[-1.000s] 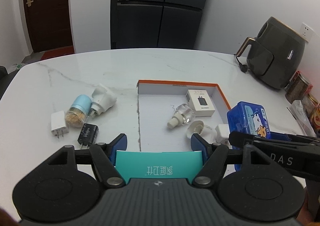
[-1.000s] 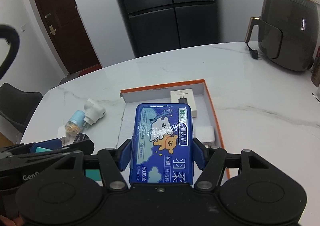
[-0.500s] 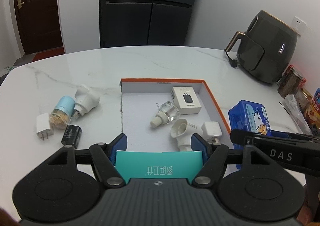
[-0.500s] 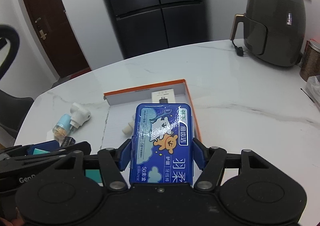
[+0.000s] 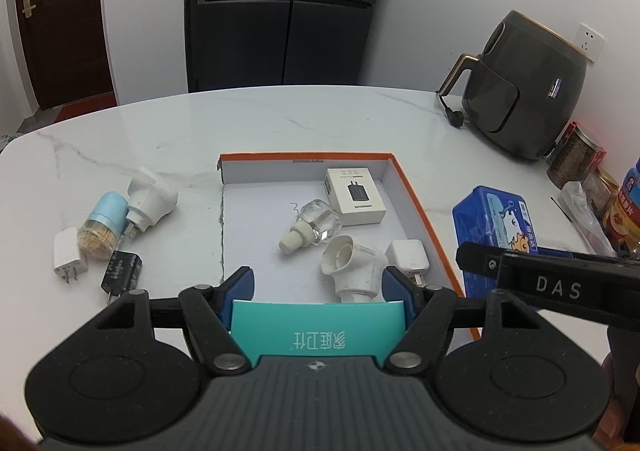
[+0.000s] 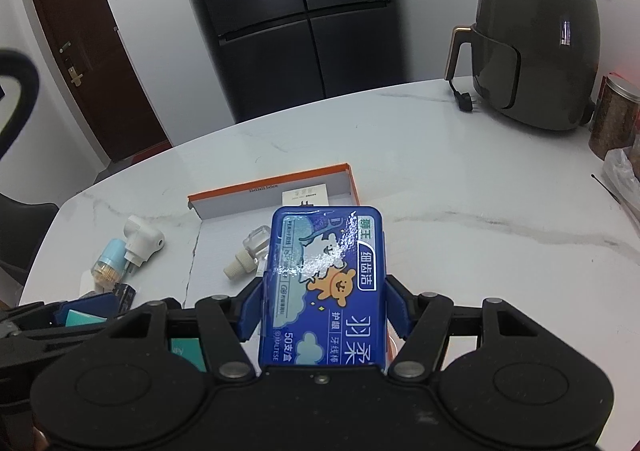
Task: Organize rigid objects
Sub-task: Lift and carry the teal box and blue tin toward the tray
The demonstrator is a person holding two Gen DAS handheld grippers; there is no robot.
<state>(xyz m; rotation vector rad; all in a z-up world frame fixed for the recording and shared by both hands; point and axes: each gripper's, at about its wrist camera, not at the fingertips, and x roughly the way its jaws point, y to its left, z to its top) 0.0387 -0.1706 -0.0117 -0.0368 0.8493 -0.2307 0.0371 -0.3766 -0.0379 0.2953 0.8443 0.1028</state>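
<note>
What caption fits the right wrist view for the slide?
Right gripper clamps a blue floss-pick box above the orange-rimmed tray on the marble table.

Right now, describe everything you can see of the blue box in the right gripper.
The blue box is a flat, glossy, rounded-corner plastic case printed with a white dog, an orange bear, clouds and Chinese text. The right gripper clamps its long sides between blue pads, label up. It is held above the table's right part, over the orange-rimmed tray's right edge.
</note>
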